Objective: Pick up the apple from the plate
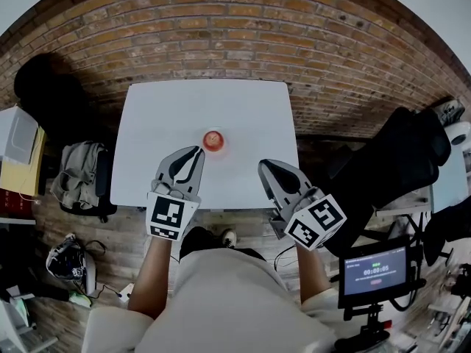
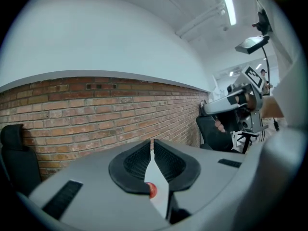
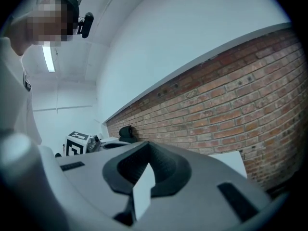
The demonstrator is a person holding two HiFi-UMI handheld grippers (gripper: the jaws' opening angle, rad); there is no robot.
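Observation:
A red apple (image 1: 213,140) sits on a small plate (image 1: 213,149) near the front middle of the white table (image 1: 169,109). My left gripper (image 1: 199,150) is shut, its tips just left of the plate and a little nearer than the apple. In the left gripper view the jaws of my left gripper (image 2: 151,140) meet, and the apple (image 2: 152,190) shows low in the gap behind them. My right gripper (image 1: 263,165) is shut and holds nothing, to the right of the plate near the table's front edge. In the right gripper view my right gripper (image 3: 149,162) has only bare table behind its closed tips.
A brick wall (image 1: 243,28) runs behind the table. A black chair (image 1: 44,87) and a grey bag (image 1: 81,169) are at the left. Another black chair (image 1: 397,160) and a small screen on a stand (image 1: 374,271) are at the right. The floor is wooden.

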